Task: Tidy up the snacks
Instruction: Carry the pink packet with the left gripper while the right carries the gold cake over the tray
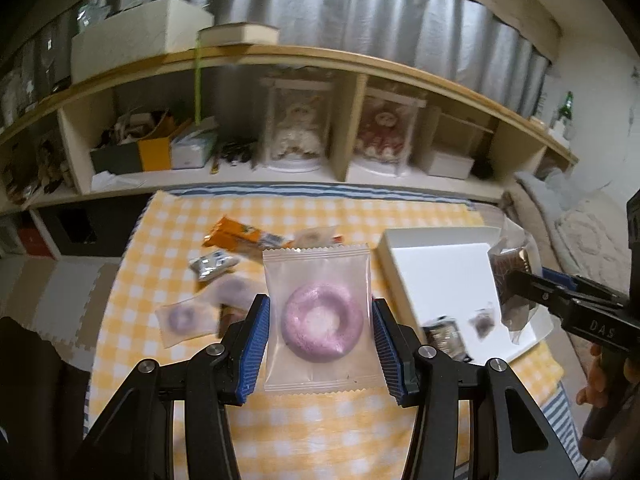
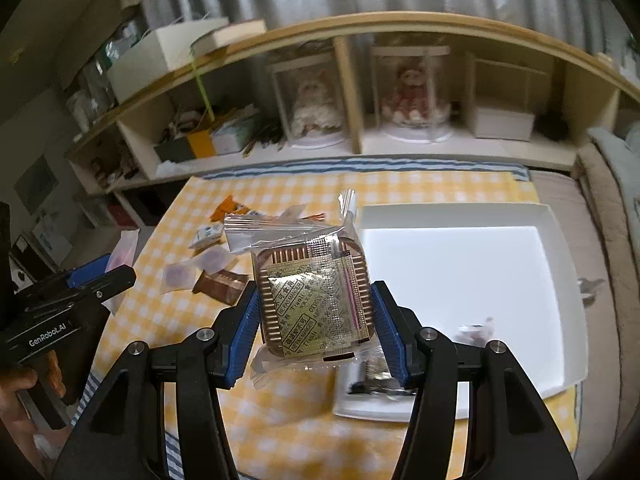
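Above checkered cloth (image 1: 168, 240), both claws tilt downward.

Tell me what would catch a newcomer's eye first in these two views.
First, the pink ring-shaped snack in its frosted packet, gripped between the left tongs above the yellow checked cloth. Next, the brown square cake in a clear wrapper, gripped in the right tongs beside the white tray. More wrapped snacks lie loose on the cloth to the tray's left, before a shelf with two boxed dolls.
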Motion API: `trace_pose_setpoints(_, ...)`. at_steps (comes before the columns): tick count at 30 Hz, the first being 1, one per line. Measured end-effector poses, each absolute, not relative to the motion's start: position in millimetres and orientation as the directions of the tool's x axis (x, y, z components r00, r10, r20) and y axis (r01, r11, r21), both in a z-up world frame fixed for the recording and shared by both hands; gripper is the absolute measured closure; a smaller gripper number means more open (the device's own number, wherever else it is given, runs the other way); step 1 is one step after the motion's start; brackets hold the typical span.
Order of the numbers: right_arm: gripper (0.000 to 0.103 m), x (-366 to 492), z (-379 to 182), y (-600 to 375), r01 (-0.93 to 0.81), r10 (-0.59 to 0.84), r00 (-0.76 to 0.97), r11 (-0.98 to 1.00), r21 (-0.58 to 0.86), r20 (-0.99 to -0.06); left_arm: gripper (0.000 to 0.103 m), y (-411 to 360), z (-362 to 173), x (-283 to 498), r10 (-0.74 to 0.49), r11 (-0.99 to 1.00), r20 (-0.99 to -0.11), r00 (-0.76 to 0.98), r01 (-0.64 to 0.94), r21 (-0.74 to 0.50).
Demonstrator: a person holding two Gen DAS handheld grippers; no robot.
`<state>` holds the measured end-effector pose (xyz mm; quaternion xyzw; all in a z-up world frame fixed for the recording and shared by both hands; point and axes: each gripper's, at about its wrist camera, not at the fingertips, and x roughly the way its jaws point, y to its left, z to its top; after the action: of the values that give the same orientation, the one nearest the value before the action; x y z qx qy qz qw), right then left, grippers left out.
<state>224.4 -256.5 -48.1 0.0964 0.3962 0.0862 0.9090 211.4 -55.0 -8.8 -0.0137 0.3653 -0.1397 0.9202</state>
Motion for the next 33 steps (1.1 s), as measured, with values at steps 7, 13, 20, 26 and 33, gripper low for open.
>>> trace_pose_setpoints(7,0.047,200,-41,-310,-0.021,0.197,0.698,0.967,0.255,-0.689,0.054,-109,-5,207,-0.297,0.948,-0.666,0.684,0.293,-0.122)
trace_pose_setpoints(13,0.047,181,-40,-358,0.051,0.136,0.708,0.969,0.242,-0.693,0.054,-163,-11,211,-0.343,0.929,-0.664,0.664,0.343,-0.137)
trace_pose_setpoints(20,0.047,165,-51,-414,0.135,0.079,0.699,0.962,0.24,-0.711,0.054,-230,-29,225,-0.4,0.901,-0.675,0.62,0.402,-0.165)
trace_pose_setpoints(26,0.047,156,-66,-453,0.189,0.045,0.679,0.954,0.234,-0.733,0.054,-283,-62,246,-0.463,0.867,-0.695,0.55,0.444,-0.227)
trace_pose_setpoints(33,0.047,150,-88,-490,0.234,0.021,0.65,0.946,0.226,-0.76,0.054,-340,-106,285,-0.581,0.798,-0.689,0.433,0.468,-0.38)
